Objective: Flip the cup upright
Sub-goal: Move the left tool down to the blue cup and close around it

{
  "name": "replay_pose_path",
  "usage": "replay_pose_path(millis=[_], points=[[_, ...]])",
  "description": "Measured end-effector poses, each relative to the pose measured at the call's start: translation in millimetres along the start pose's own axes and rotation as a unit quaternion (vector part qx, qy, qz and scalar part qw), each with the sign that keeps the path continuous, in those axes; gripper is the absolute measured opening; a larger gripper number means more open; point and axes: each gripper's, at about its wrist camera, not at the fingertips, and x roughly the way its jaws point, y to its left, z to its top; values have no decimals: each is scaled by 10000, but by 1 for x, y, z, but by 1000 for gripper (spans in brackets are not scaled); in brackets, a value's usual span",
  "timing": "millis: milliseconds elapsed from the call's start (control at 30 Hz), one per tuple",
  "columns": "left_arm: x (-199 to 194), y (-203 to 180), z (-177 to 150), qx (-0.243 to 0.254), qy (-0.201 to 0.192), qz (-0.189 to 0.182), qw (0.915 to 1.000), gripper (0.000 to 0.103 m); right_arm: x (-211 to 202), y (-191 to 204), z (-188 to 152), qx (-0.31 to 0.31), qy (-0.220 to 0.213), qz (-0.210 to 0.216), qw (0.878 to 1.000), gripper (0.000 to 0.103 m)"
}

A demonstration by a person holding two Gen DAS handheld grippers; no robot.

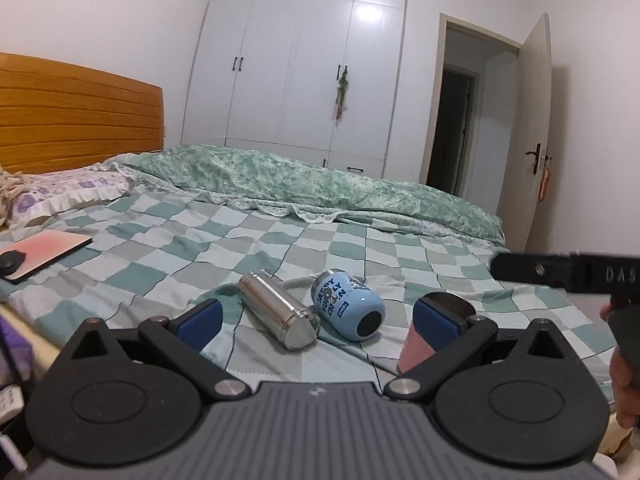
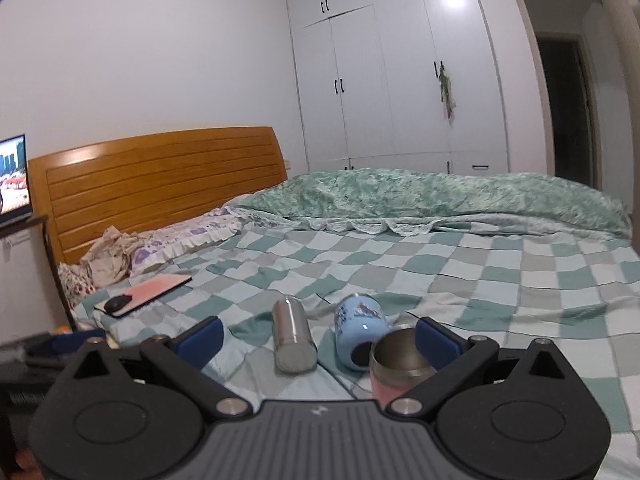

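Lying tipped ahead of both grippers' spread, empty fingers on the checked bedspread, blue cup points its long axis toward the right gripper, nearer than left gripper.

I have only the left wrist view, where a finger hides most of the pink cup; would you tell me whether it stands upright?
Observer: Yes, the pink cup stands upright, with its steel mouth facing up.
Operator: Thank you. Is the right gripper open?
Observer: Yes, the right gripper is open, fingers wide apart.
Operator: Is there anything left of the headboard?
Observer: A lit screen stands there.
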Motion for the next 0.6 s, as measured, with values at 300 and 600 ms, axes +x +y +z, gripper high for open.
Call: replay_pose_path(millis=[300, 600], points=[[86, 3, 10, -49, 445, -174, 9988, 103, 96, -6, 18, 305, 209, 124, 9992, 103], [162, 14, 12, -180, 841, -169, 9962, 103, 192, -23, 17, 571, 357, 167, 9976, 103]])
